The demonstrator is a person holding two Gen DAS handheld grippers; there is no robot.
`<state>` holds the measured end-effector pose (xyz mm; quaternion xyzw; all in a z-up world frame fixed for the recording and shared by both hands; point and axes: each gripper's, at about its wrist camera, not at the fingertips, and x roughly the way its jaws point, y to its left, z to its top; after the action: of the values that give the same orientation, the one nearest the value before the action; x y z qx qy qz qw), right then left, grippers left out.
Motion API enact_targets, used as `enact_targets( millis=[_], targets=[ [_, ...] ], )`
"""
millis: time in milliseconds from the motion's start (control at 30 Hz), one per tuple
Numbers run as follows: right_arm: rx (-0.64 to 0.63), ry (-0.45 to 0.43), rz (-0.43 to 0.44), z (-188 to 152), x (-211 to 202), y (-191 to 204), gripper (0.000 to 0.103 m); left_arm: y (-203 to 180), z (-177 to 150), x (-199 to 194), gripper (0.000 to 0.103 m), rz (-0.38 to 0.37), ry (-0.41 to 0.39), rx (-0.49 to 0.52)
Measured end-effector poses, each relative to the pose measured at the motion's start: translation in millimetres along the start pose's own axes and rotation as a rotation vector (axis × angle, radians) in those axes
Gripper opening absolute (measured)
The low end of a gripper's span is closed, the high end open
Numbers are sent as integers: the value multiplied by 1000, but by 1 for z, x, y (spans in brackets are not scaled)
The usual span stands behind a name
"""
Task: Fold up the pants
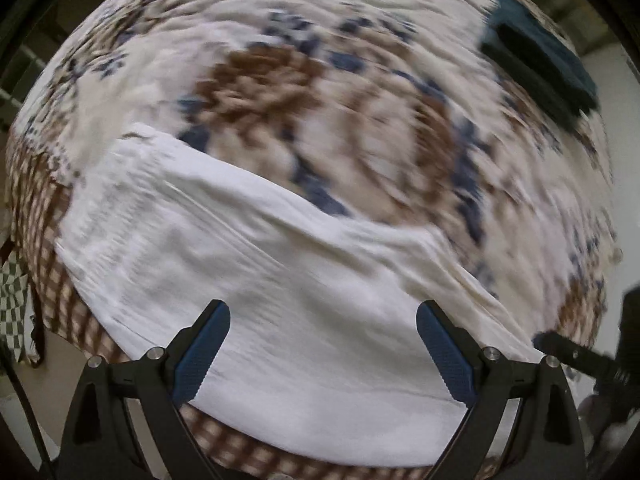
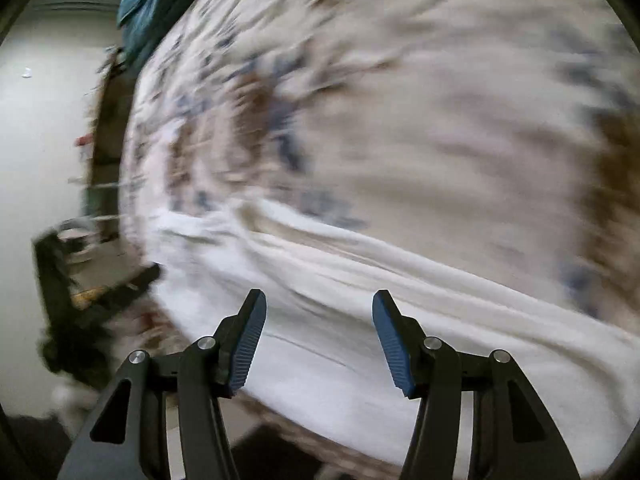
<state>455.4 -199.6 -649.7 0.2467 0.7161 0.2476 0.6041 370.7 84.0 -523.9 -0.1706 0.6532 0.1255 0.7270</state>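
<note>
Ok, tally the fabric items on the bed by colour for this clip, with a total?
White: 1, the pants lying spread along the bed's edge.
Teal: 1, a folded cloth at the far side.
Brown and blue floral: 1, the bedspread under both.
Total: 3. Both views are blurred, so smaller items could be missed.

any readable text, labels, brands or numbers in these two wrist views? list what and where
None readable in either view.
White pants: no tag or print visible.
Floral bedspread: pattern only, motion-blurred.
Teal cloth: no marking visible.
Left gripper and right gripper: no lettering on the blue pads or black frames.
</note>
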Motion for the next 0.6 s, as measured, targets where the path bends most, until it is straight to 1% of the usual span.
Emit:
enact_targets(
  millis=[33, 67, 133, 167, 200, 233, 267, 300, 333, 367, 400, 433, 467, 533, 600],
  targets=[
    [11, 40, 58, 17, 22, 8, 58, 15, 8, 3, 95, 11, 0, -15],
    [25, 62, 85, 24, 38, 15, 58, 24, 14, 5, 95, 16, 2, -22],
    [76, 152, 162, 49, 83, 23, 58, 46, 28, 12, 95, 36, 19, -44],
    [92, 189, 184, 57, 102, 25, 58, 55, 33, 15, 95, 36, 21, -61],
    [97, 222, 183, 60, 116, 31, 58, 64, 37, 17, 95, 37, 27, -82],
    [109, 262, 170, 66, 137, 33, 58, 77, 44, 22, 95, 28, 46, -125],
    [122, 289, 169, 70, 153, 35, 58, 85, 48, 27, 95, 2, 74, -165],
    [126, 305, 167, 73, 162, 37, 58, 92, 51, 33, 95, -42, 113, -219],
    [126, 297, 155, 75, 166, 39, 53, 100, 53, 42, 95, -114, 170, -293],
    [115, 269, 146, 75, 165, 45, 40, 104, 54, 50, 95, -158, 219, -345],
    [84, 251, 129, 74, 161, 53, 17, 107, 54, 57, 95, -205, 267, -394],
    [57, 233, 112, 72, 157, 59, 16, 109, 53, 67, 95, -265, 336, -463],
    [8, 203, 96, 66, 146, 70, 15, 110, 52, 71, 95, -287, 372, -496],
    [-42, 168, 100, 55, 128, 80, 13, 107, 52, 79, 95, -343, 432, -562],
    [-97, 145, 105, 36, 113, 94, 11, 103, 53, 82, 95, -363, 465, -594]
  ],
)
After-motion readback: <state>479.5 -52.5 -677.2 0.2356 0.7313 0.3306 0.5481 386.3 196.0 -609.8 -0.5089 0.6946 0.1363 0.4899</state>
